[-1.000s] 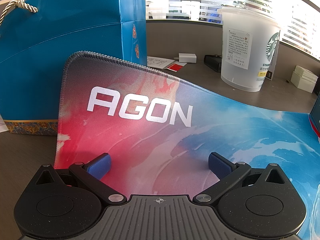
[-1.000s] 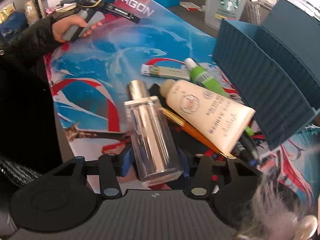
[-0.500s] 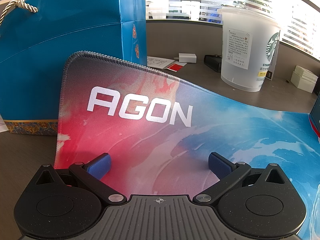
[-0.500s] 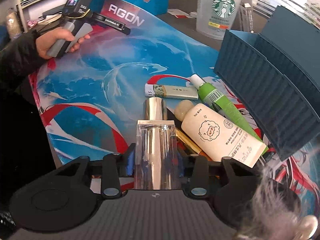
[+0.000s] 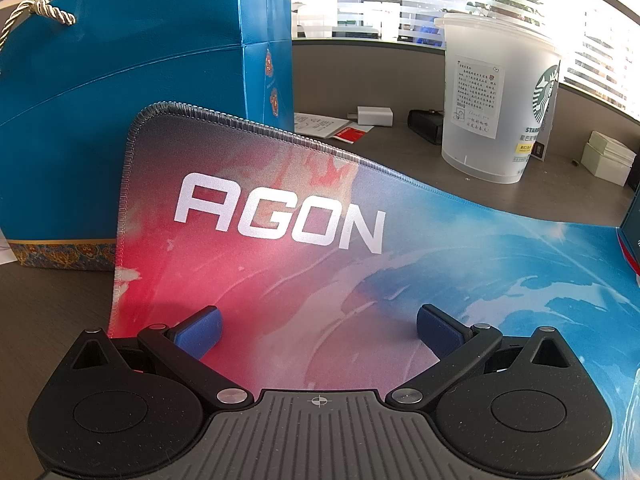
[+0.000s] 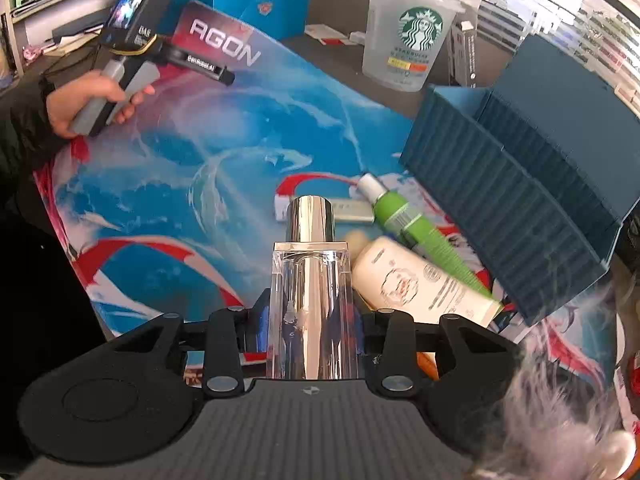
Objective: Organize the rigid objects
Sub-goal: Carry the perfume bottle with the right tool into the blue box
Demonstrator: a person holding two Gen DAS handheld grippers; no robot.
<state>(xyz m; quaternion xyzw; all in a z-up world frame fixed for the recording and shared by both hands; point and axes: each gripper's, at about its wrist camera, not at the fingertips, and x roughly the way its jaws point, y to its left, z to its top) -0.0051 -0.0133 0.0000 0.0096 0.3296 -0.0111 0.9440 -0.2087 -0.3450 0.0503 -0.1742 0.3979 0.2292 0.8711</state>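
From the left wrist camera, the left claw (image 5: 318,330) stands wide, nothing between its blue pads (image 5: 200,332), hovering low over the red corner of a printed mat (image 5: 280,280) marked AGON. The far edge of the mat curls up against a blue paper bag (image 5: 140,80) with a rope handle. On the bench (image 5: 400,152) behind stand a frosted plastic cup (image 5: 488,112), a white charger (image 5: 374,116), some papers (image 5: 320,125), a small black case (image 5: 426,124) and a pale little box (image 5: 608,158).

From the right wrist camera, the right claw (image 6: 310,320) is narrowed onto a clear bottle (image 6: 312,312) with a silver cap, gripping its lower body on both sides; its jaws have just been closing on it. The bottle points away from the camera, lifted above the mat. Beyond it on the mat lie a cream tube (image 6: 416,284), a green tube (image 6: 412,228) just beside it, and a white lighter-shaped thing (image 6: 348,210), partly hidden behind the cap. To the right sits a dark blue ribbed box (image 6: 500,208), open at the top, with the cup behind it. At upper left a hand (image 6: 88,100) holds the grey grip of the other tool over the mat.
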